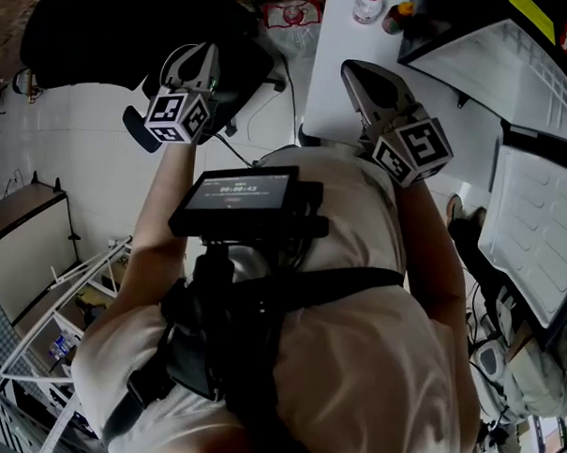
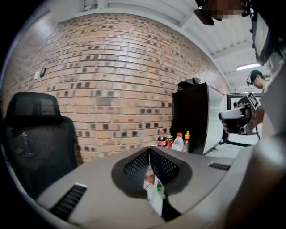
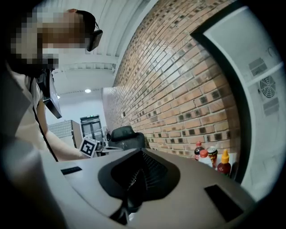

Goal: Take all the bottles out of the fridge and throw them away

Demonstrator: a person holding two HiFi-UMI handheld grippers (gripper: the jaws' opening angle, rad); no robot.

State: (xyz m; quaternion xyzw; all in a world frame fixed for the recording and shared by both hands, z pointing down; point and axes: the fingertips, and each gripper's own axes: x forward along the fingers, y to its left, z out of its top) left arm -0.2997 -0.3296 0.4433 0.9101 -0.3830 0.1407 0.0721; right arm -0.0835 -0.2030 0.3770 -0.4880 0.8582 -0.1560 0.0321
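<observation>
My left gripper (image 1: 202, 58) (image 2: 149, 153) is raised in front of a brick wall, jaws shut. A small white scrap with red and green print (image 2: 153, 188) shows low in their seam. My right gripper (image 1: 358, 76) (image 3: 142, 154) is held level beside it, jaws shut with nothing between them. Far ahead, several bottles stand next to the fridge (image 2: 190, 118): a dark cola bottle (image 2: 161, 139) (image 3: 198, 151), a clear bottle with a red cap (image 1: 368, 7) (image 2: 178, 142) (image 3: 204, 157) and a red bottle with a yellow cap (image 2: 187, 141) (image 3: 223, 163). Neither gripper is near them.
The fridge stands open at the right (image 1: 543, 73), its white door shelves (image 1: 536, 232) swung towards me. A black office chair (image 1: 133, 27) (image 2: 35, 134) is at the left. A white wire rack (image 1: 65, 296) is by my left leg. Another person (image 2: 257, 78) stands behind the fridge.
</observation>
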